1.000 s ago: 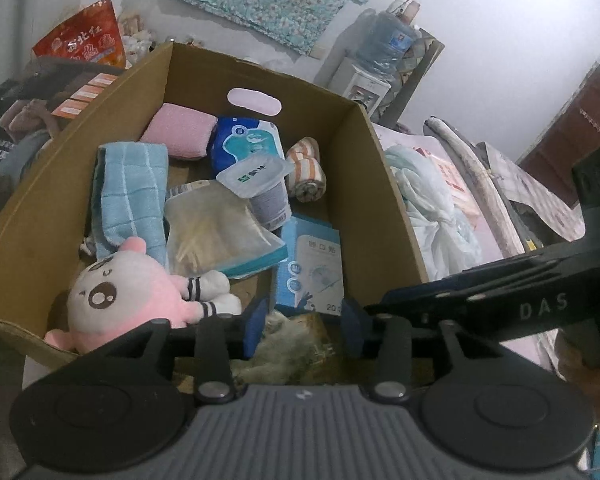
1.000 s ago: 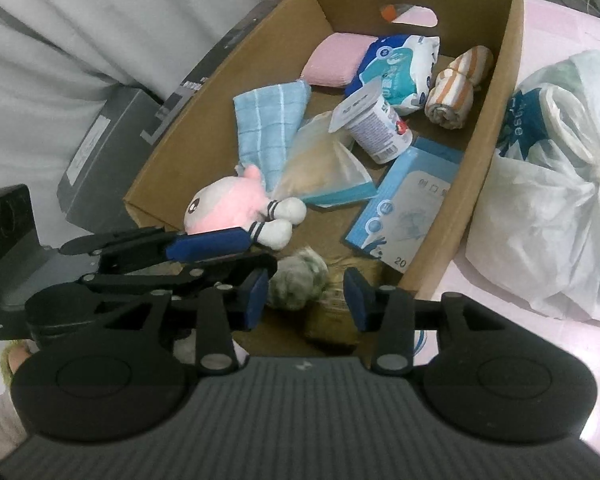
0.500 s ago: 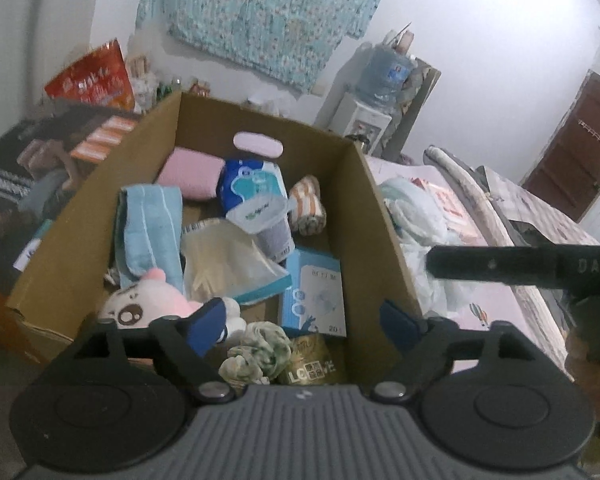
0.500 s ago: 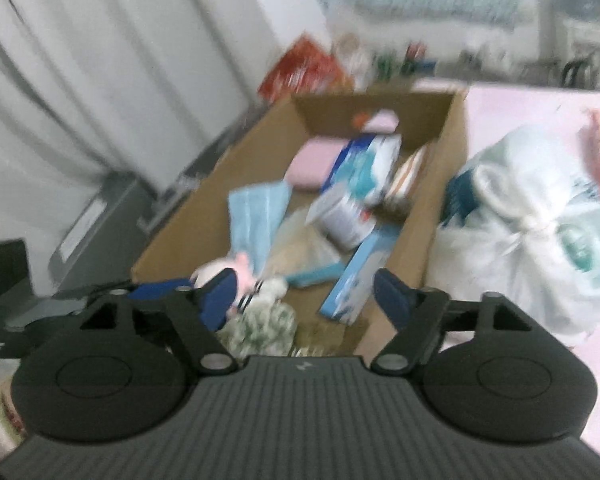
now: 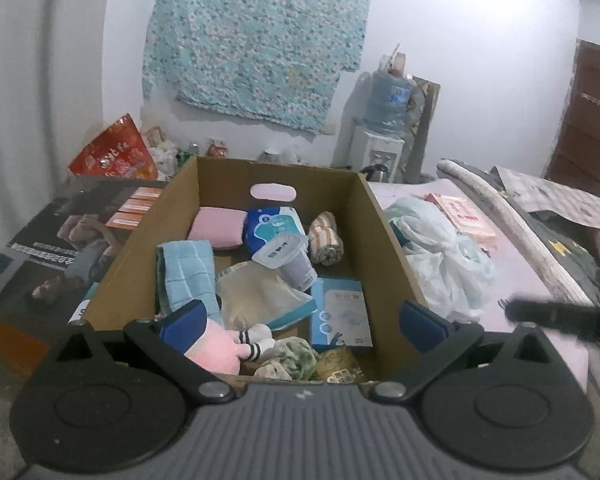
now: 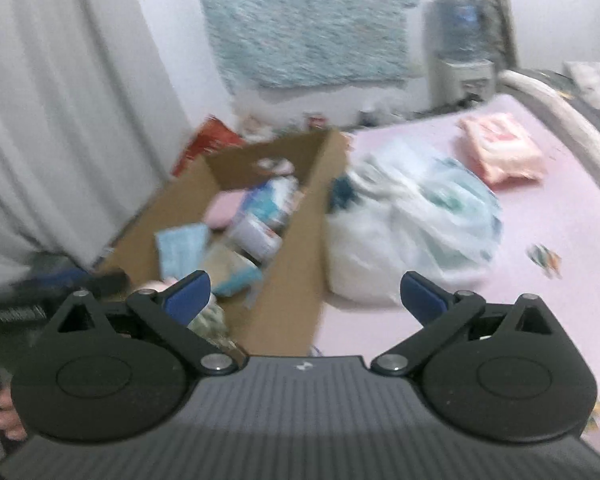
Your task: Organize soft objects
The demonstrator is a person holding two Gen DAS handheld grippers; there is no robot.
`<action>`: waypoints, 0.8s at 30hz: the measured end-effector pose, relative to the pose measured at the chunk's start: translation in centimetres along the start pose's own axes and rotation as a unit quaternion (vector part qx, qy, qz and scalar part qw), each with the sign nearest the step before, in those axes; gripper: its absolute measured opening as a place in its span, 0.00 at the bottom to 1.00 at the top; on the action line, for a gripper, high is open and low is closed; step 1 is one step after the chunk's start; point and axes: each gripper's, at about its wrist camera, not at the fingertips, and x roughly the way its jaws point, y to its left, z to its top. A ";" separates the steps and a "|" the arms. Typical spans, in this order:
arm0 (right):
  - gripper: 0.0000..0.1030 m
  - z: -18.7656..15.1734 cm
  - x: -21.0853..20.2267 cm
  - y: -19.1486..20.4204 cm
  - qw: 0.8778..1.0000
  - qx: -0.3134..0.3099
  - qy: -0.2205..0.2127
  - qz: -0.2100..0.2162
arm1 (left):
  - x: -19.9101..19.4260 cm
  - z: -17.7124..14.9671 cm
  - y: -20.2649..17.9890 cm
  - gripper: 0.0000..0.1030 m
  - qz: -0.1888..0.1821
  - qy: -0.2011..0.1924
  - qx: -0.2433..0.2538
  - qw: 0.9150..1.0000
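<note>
We note the cardboard box point(image 5: 384, 236) of soft objects on a pink bed sheet point(image 6: 548, 216), floral cloth point(image 5: 256, 40) on the white wall. Left gripper point(image 5: 302, 322) and right gripper point(image 6: 304, 296) jaws opening, nothing between them.

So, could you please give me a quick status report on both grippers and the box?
Left hand-held gripper and right hand-held gripper opening, nothing between fingers. Soft items in cardboard box. White plastic bag beside box.

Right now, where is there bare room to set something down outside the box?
Bare pink bed surface right of the white plastic bag, below the pink packet. The cardboard box is crowded, with only slivers of floor showing.
</note>
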 end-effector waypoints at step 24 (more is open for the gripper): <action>0.99 -5.2 -3.8 1.0 0.976 -0.024 -0.078 -0.202 | -1.7 -2.4 -5.4 1.00 0.064 0.029 0.075 0.995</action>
